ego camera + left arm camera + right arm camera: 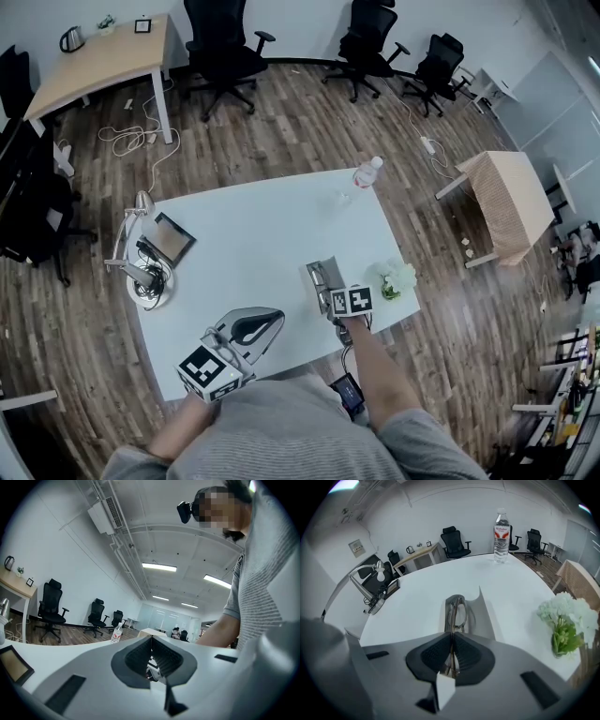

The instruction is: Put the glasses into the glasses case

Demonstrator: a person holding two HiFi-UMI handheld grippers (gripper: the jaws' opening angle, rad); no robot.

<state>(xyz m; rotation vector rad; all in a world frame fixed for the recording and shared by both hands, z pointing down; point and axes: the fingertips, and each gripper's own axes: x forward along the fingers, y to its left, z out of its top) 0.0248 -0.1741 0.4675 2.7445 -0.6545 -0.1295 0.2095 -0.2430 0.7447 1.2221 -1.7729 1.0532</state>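
Right gripper (452, 637): jaws narrow, clamped on the glasses (457, 613). The pads grip the frame near one end, edge-on, so the rest sticks out past the tips and I can steer it. The glasses are right over the open glasses case (483, 616), lined up along its length. Can't tell whether the far end touches the tray yet.

The case lies on the white table (272, 225) just ahead of my tips. Its lid stands up on the right side, which leaves the tray open from above and from the left. Hence the steep downward angle: the frame goes in from the top, clear of the lid.

Left gripper (151, 639): jaws together, nothing in them, pointing level. It's parked well left of the case by the table's near edge, out of the way and free to steady the case or shut the lid.

Flowers (565, 620) sit just right of the case and are the closest thing to knock. The bottle (501, 529) is well beyond the case and the lamp (141, 258) far to its left, so neither matters.

Judgement: mid-insertion. Next step is to go lower, lay the frame flat in the tray, then release. Letting go early risks it tipping onto the rim.
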